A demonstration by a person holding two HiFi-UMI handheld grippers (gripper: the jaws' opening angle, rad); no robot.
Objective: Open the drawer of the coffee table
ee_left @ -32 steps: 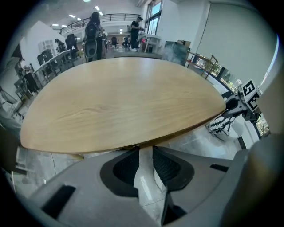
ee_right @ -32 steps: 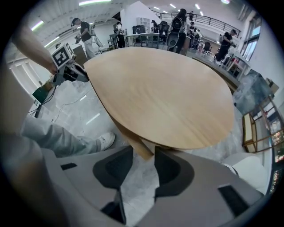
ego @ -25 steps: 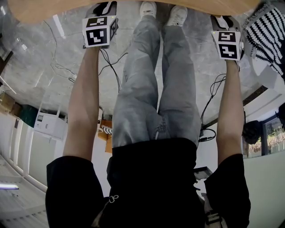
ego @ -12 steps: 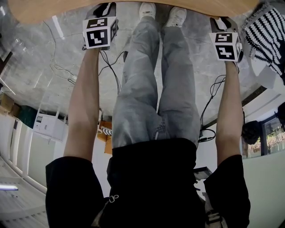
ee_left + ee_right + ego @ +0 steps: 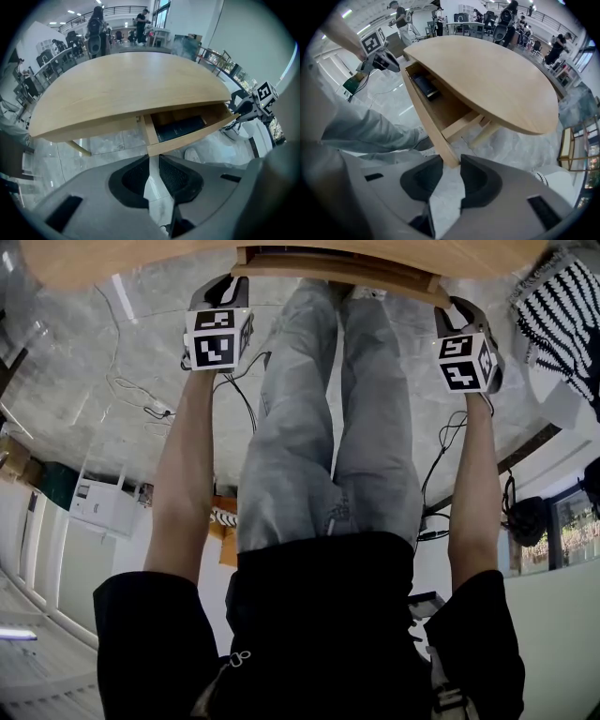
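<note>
Left claw and right claw have just been closing, each pinching 1 end of the drawer front. It looks like stiff, light wood and likely slides freely if pulled evenly.

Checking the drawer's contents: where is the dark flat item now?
In the right gripper view the dark flat item lies inside the open drawer, toward the end near the left gripper.

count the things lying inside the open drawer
1: a dark flat object lies on the floor of the drawer. The stretch under the tabletop is hidden, so more may sit there.
</note>
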